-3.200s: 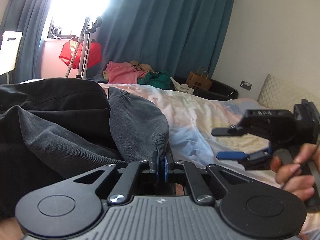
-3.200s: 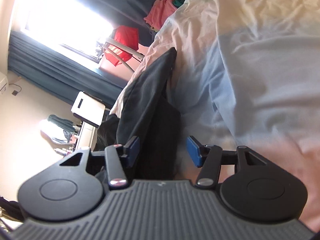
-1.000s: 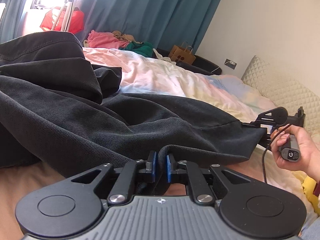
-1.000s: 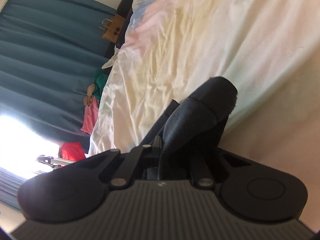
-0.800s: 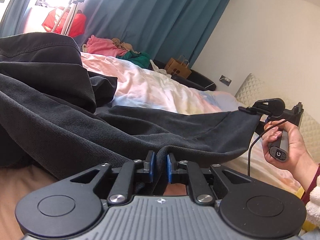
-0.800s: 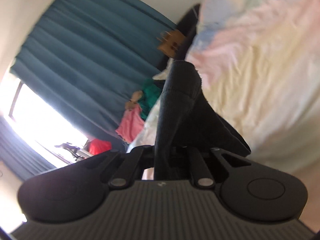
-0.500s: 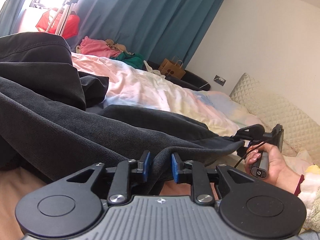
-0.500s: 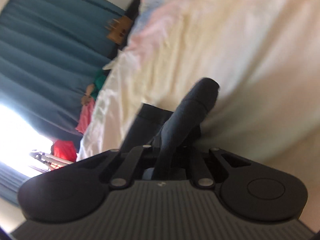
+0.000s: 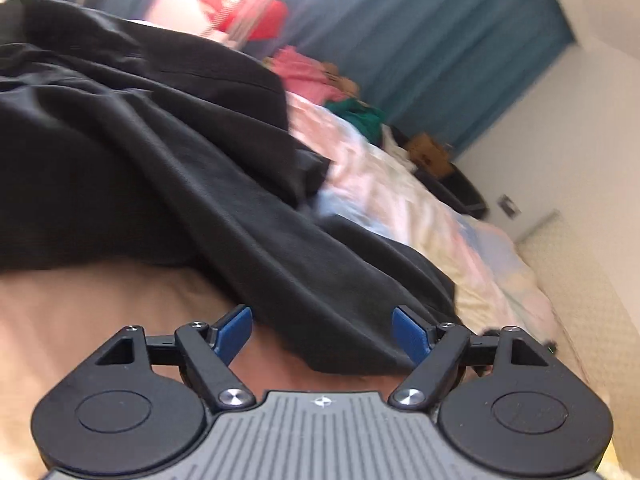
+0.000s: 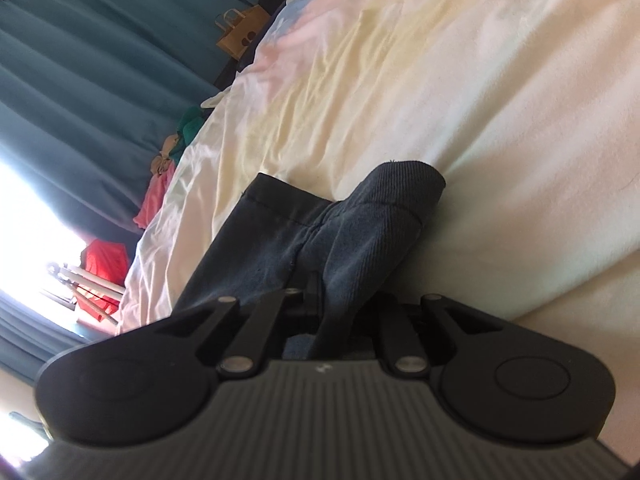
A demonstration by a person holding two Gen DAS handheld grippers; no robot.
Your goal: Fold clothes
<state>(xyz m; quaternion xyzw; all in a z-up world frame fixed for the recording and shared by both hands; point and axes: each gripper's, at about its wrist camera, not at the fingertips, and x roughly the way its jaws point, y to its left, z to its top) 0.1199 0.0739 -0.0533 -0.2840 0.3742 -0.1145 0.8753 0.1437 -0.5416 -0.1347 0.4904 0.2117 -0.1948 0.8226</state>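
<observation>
One dark grey garment (image 9: 168,168) spread in loose folds across the bed (image 9: 432,216), heaped high at the left of the left wrist view and tapering toward the lower right. Ribbed weave visible up close. Hemmed end (image 10: 296,208) lying flat on the pale sheet in the right wrist view, with a rounded fold (image 10: 384,216) bunched just beside it.

Left claw (image 9: 322,330) spread wide, blue pads (image 9: 234,330) well apart, gripping nothing; a strip of the cloth running between the pads and past them, touching neither as far as can be seen. Right claw (image 10: 316,280) clamped tight on the bunched fold, fabric rising straight out from between the jaws, pads hidden by the cloth.

Underneath, a pastel sheet in pink, yellow and light blue, wrinkled. Toward the far end of the bed, a pink and green pile of clothes (image 9: 320,80). Beyond that, teal curtains (image 9: 440,48), a brown paper bag (image 10: 238,38) on the floor, something red (image 9: 244,12) against a bright window, blurred. Quilted cream headboard (image 9: 592,304) at the right edge, white wall (image 9: 560,120) above.
</observation>
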